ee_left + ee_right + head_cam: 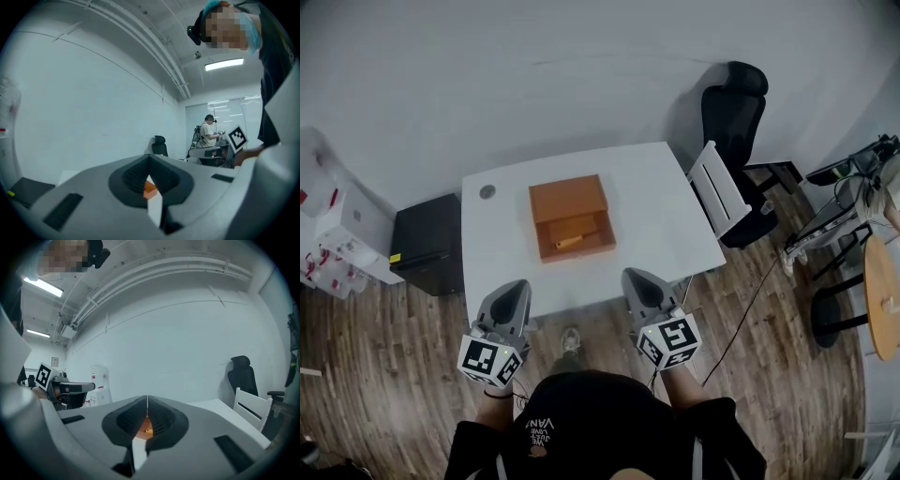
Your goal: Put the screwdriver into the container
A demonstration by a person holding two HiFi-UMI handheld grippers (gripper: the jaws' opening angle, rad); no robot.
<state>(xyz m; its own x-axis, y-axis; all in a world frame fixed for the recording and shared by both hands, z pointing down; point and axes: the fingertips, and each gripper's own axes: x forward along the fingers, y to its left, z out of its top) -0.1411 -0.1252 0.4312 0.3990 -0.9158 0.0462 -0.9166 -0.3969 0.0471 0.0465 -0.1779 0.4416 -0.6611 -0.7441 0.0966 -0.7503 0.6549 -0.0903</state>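
Matt container, smooth table

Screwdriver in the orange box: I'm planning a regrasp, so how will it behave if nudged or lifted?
The slim yellow-handled screwdriver looks rigid and probably light, so it should lift without sagging. Its handle may roll if nudged, though the walls of the shallow orange box would likely stop it.

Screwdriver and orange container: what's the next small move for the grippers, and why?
Probably nothing more than drawing both grippers back. The screwdriver already lies inside the open orange container on the table. The left gripper and right gripper are both shut, empty, at the table's near edge, apart from the container.
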